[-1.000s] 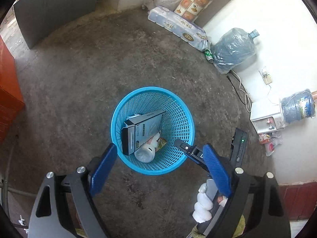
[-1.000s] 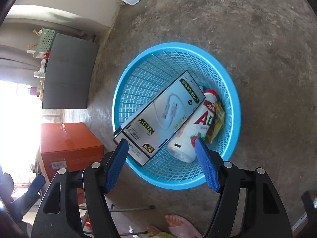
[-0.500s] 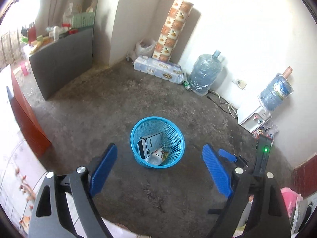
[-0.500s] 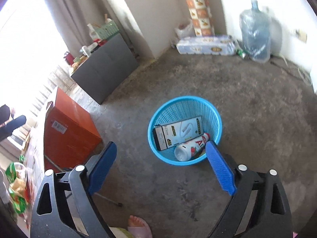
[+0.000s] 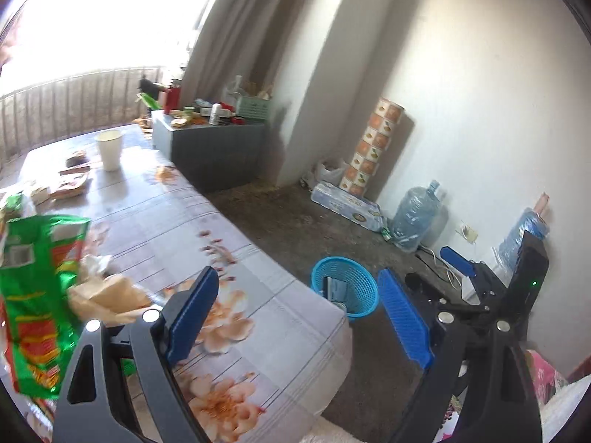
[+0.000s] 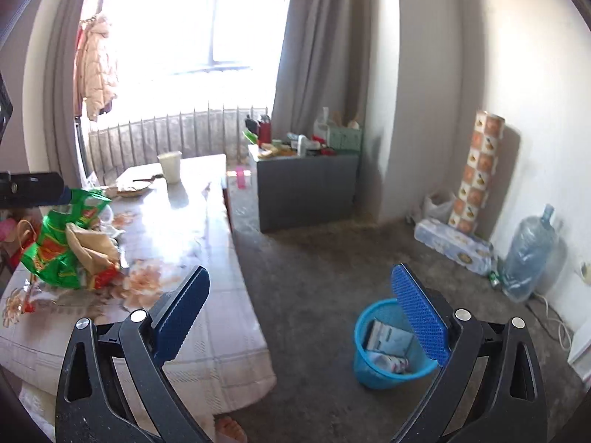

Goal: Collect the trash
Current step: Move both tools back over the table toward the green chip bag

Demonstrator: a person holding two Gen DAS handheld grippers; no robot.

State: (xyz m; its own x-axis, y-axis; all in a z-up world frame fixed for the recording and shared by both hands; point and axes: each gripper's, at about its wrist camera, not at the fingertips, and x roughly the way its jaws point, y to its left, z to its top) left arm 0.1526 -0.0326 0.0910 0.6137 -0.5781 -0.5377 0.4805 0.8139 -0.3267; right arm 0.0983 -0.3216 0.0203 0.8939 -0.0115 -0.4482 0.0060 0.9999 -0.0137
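A blue mesh basket (image 5: 347, 288) stands on the floor past the table's corner, with a white box and a bottle inside; it shows in the right wrist view (image 6: 373, 365) too. On the floral-cloth table (image 5: 236, 251) lie a green snack bag (image 5: 37, 288) and crumpled brown paper (image 5: 107, 295); both show in the right wrist view, the bag (image 6: 62, 243) and the paper (image 6: 92, 247). My left gripper (image 5: 297, 321) is open and empty above the table's edge. My right gripper (image 6: 301, 312) is open and empty, raised above the floor between table and basket.
A white paper cup (image 5: 109, 149) and food wrappers sit at the table's far end. A grey cabinet (image 6: 306, 188) stands by the curtain. A water jug (image 6: 528, 258), a toilet-paper pack (image 6: 450, 245) and a patterned roll (image 6: 476, 173) line the wall.
Both grippers have lifted away from above the basket and tilted up toward the room. The table with its trash has come into view; the basket now lies lower and farther off.
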